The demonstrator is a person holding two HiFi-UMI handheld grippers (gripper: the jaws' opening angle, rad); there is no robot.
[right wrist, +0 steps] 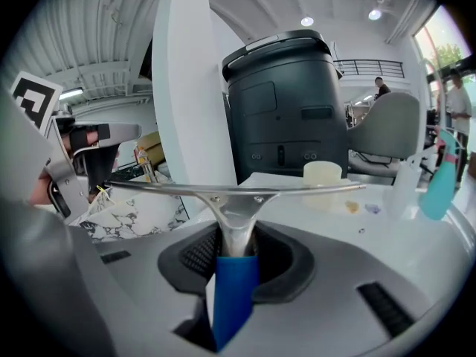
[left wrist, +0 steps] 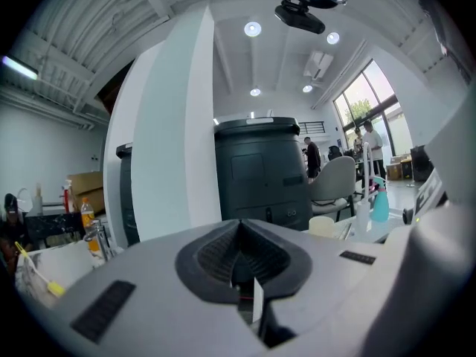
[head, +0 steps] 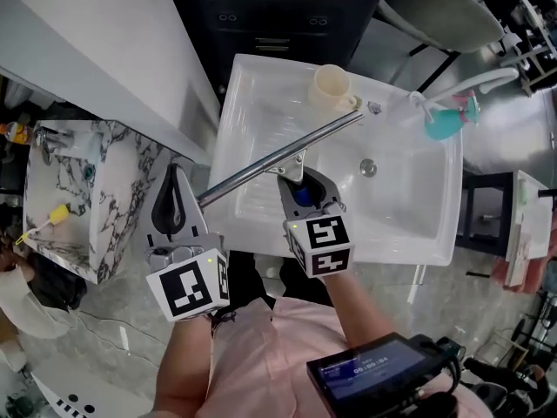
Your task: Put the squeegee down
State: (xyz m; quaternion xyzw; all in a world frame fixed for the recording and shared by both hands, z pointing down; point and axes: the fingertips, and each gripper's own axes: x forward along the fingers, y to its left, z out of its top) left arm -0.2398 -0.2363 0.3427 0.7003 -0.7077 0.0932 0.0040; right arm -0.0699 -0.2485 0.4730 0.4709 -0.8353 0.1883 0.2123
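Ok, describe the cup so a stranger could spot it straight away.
Start at the white sink. On its back ledge, past the far end of the squeegee, stands a cup. It is cream and squat; the spray bottle along the ledge is teal.

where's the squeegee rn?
Centre of the head view: the squeegee is clamped by its blue handle in the right gripper over the white sink, its blade running from near the left gripper toward the cream cup.

Grey left tool [head: 174,179] and right tool [head: 305,181] bear black-and-white marker cubes [head: 190,287]; pink top [head: 261,355].
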